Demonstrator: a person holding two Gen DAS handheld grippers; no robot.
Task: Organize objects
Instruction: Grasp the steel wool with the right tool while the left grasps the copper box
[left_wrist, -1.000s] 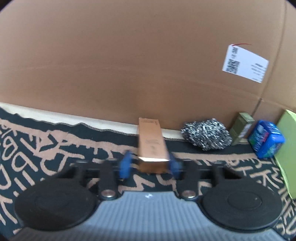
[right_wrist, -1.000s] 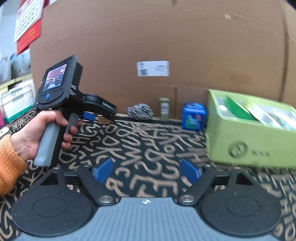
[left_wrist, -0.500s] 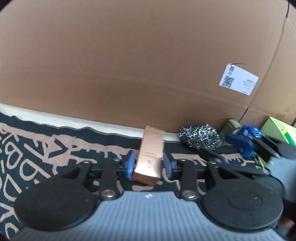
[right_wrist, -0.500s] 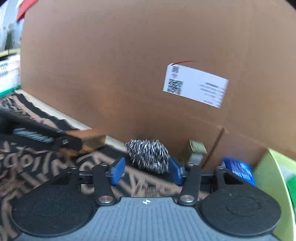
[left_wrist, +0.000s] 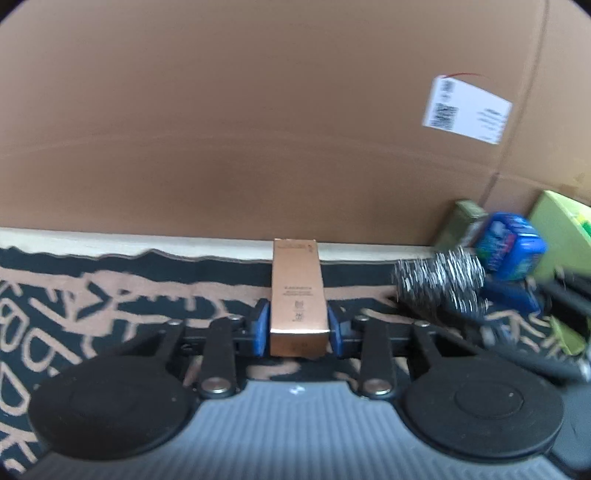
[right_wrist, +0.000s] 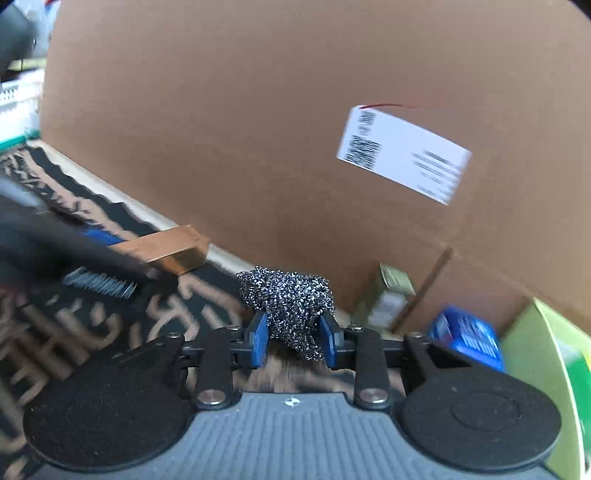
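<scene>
So our left gripper (left_wrist: 298, 325) has its blue pads (left_wrist: 260, 326) pressed against both sides of a slim copper-coloured box (left_wrist: 298, 295), which points away from us toward the table's back edge. The jaws have just closed in a touch, and the box sits snug between them.

Our right gripper (right_wrist: 294, 339) is clamped on a steel-wool scrubber (right_wrist: 291, 302). Its jaws have just been closing, and the pads now squeeze the lower part of the ball so the wool bulges out above them. From the left camera we see that same scrubber (left_wrist: 439, 280) just to the right of the box, a bit blurred, with the dark frame of the right gripper under it.

Further out, both things are over a black cloth with tan squiggles (left_wrist: 110, 302). Behind it stands a big cardboard wall (right_wrist: 258, 129) with a white shipping label (right_wrist: 402, 155) stuck on. Along the base of that wall, to the right of the scrubber, we've got a small olive-green carton (right_wrist: 388, 295), then a blue packet (right_wrist: 469, 339), then a lime-green box (right_wrist: 543, 354) at the far right edge. What's printed on them is too blurry to read.
</scene>
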